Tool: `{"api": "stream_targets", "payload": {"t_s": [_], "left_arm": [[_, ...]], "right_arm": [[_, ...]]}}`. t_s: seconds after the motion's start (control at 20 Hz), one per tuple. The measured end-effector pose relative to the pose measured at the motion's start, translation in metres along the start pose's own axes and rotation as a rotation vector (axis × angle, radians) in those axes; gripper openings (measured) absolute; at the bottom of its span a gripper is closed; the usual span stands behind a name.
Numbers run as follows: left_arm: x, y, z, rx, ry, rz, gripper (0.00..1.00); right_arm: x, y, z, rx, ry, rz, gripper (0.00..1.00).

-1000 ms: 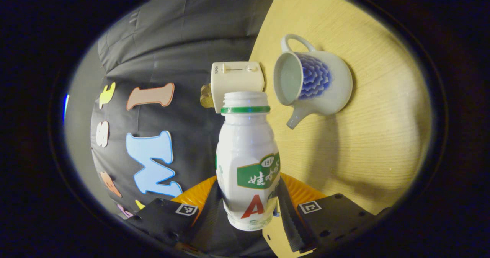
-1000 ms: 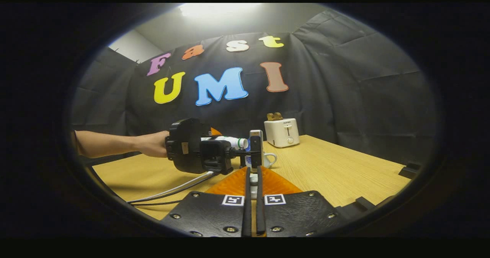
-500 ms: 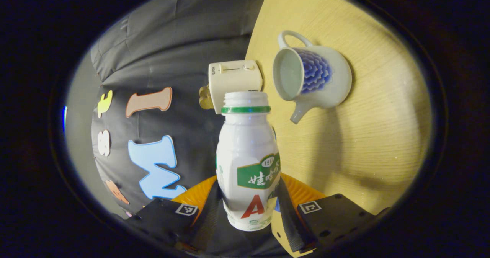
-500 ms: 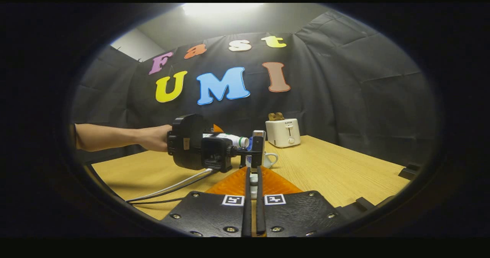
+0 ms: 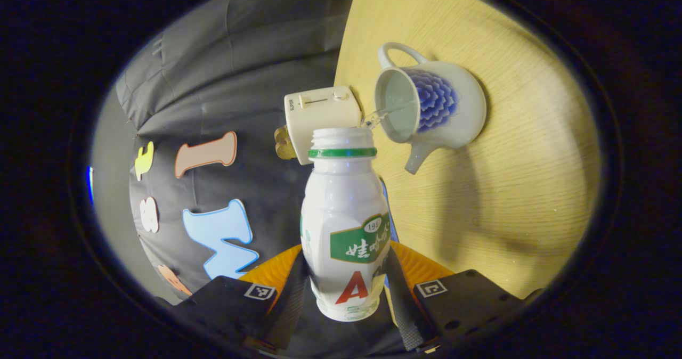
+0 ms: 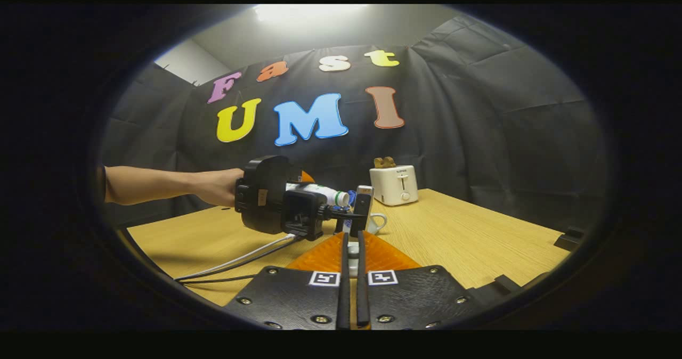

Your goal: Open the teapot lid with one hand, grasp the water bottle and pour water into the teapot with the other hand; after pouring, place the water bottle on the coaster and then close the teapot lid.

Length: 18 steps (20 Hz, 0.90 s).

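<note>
White plastic water bottle, uncapped and green-collared, clamped between the left gripper fingers, long axis tipped so its mouth overhangs the open white-and-blue ceramic teapot. Right gripper fingers pinch something small and pale, possibly the lid.

Tipped water bottle pouring into lidless teapot

Ahead of the left hand-held gripper, the water bottle lies between its fingers, mouth over the open teapot on the desk, toaster seemingly just behind.
</note>
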<state>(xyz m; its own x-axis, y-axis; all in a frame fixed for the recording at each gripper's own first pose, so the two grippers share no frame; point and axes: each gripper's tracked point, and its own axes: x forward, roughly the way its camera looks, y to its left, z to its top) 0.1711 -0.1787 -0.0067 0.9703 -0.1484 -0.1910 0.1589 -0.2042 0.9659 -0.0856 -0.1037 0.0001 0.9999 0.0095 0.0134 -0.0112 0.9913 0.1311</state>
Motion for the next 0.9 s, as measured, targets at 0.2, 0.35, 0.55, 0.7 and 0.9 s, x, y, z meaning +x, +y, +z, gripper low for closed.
{"api": "stream_targets", "payload": {"t_s": [0.2, 0.35, 0.55, 0.7, 0.9], "left_arm": [[0.0020, 0.0012, 0.0005, 0.009, 0.000, -0.001, 0.87], [0.0021, -0.0001, -0.0001, 0.020, 0.006, -0.001, 0.81], [0.0008, 0.0019, -0.0017, 0.040, 0.010, 0.005, 0.81], [0.0008, 0.0025, -0.0024, 0.063, 0.015, 0.006, 0.81], [-0.0018, 0.0047, 0.0038, 0.087, 0.013, 0.011, 0.81]], "right_arm": [[-0.0002, -0.0014, 0.0013, 0.000, -0.004, -0.004, 0.00], [-0.0009, -0.0010, 0.0033, -0.003, -0.007, -0.004, 0.00], [-0.0028, 0.0005, 0.0049, -0.015, -0.014, -0.004, 0.00], [-0.0031, 0.0004, 0.0048, -0.012, -0.014, -0.004, 0.05], [-0.0035, 0.0012, 0.0057, -0.013, -0.013, -0.003, 0.05]]}}
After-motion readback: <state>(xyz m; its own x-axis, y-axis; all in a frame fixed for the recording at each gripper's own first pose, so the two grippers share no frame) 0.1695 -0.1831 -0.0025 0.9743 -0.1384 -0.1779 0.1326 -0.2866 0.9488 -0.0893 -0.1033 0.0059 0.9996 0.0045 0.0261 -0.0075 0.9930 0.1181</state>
